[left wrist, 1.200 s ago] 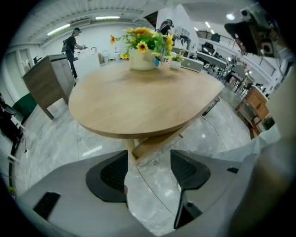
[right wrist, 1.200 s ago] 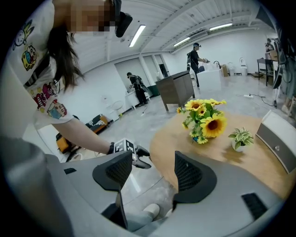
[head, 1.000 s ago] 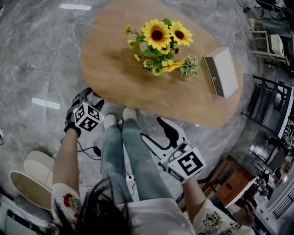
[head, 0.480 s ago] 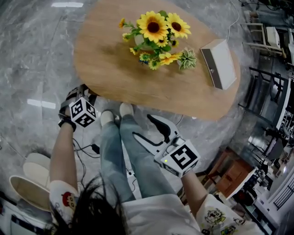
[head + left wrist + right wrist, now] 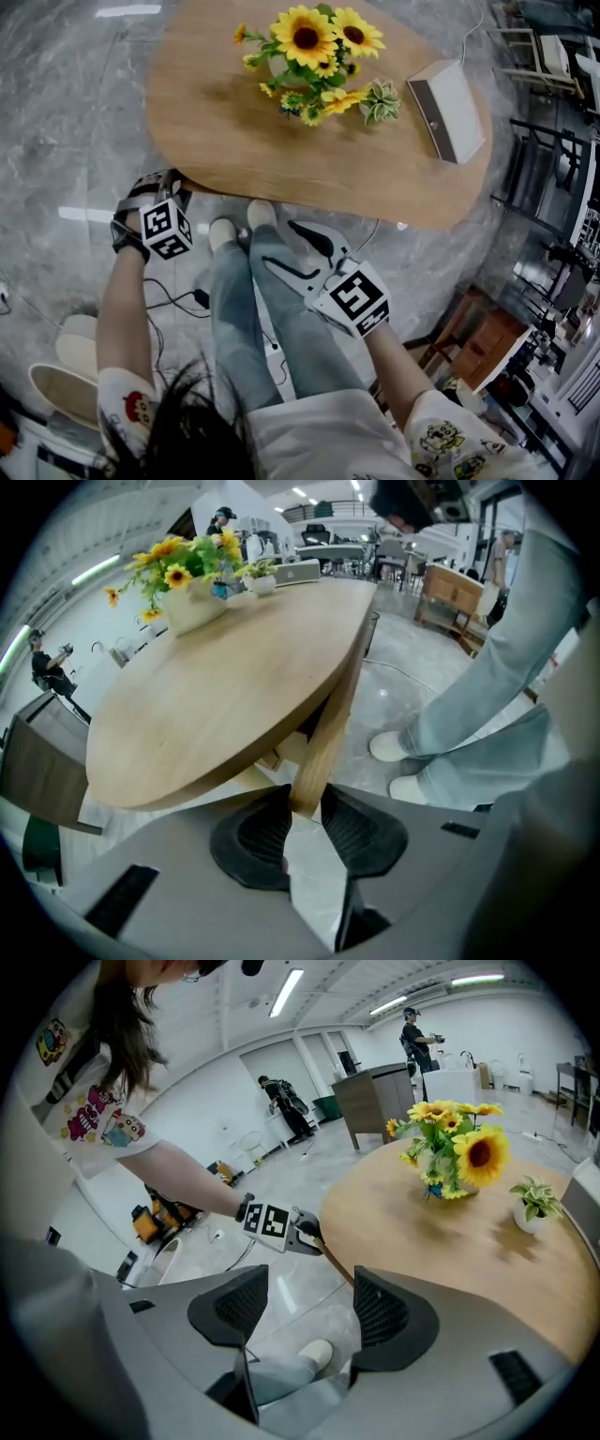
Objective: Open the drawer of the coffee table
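Observation:
The oval wooden coffee table (image 5: 234, 131) carries a sunflower vase (image 5: 305, 47), a small plant (image 5: 378, 101) and a white box (image 5: 448, 111). My left gripper (image 5: 171, 184) reaches under the table's near-left rim. In the left gripper view its jaws (image 5: 305, 803) have just been closing, and the pads now press on a wooden slat (image 5: 323, 733) that hangs below the top; I cannot tell whether this is the drawer's front. My right gripper (image 5: 296, 251) hovers open over the person's legs, nothing between its fingers (image 5: 305, 1312). No drawer is plainly visible.
The person's legs and pale shoes (image 5: 234, 230) stand right at the table's near edge between the grippers. A cable (image 5: 187, 300) and light slippers (image 5: 56, 375) lie on the marble floor at left. Wooden furniture (image 5: 478, 347) and black frames (image 5: 548, 197) stand at right.
The right gripper has moved up and left in the picture, closer to the table's edge over the legs. The left gripper stayed at the rim and rolled, its marker cube turned.

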### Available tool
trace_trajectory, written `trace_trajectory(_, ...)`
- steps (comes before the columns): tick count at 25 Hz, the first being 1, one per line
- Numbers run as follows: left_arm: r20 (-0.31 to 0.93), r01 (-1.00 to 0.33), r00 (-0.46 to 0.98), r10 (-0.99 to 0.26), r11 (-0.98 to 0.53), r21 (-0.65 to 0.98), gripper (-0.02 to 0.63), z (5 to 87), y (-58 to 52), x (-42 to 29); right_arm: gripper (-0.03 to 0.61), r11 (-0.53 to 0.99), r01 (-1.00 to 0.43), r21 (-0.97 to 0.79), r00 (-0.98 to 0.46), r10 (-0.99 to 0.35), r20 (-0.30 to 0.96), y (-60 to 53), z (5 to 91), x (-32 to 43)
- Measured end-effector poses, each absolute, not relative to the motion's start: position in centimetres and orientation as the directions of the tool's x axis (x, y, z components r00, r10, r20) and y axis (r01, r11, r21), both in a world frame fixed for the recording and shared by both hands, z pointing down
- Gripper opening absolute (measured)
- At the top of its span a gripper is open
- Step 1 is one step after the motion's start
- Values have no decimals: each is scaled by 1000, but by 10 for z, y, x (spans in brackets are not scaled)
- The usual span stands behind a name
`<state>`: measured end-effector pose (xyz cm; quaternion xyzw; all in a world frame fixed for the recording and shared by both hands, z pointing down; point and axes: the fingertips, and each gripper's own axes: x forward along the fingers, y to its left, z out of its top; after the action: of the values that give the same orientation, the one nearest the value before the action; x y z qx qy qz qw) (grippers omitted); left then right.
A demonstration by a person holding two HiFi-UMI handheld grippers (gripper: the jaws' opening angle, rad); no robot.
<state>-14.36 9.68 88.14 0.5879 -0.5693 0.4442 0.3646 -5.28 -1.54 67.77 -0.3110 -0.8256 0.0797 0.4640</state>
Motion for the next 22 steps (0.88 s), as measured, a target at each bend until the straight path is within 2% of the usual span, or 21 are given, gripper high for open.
trace_trajectory(10, 939, -956, 5, -343, -279, -96, 74, 882, 98, -142, 250, 784, 471, -405, -316, 579, 752, -3, 712, -45)
trace_trajectory(14, 937, -925, 68, -342, -375, -70, 67, 881, 101, -135, 250, 781, 477, -403, -303, 577, 759, 3, 724, -46)
trace_trajectory(22, 934, -925, 100, -343, -379, -40, 66, 880, 118, -101, 250, 776, 527, -346, -233, 524, 820, 11, 756, -38)
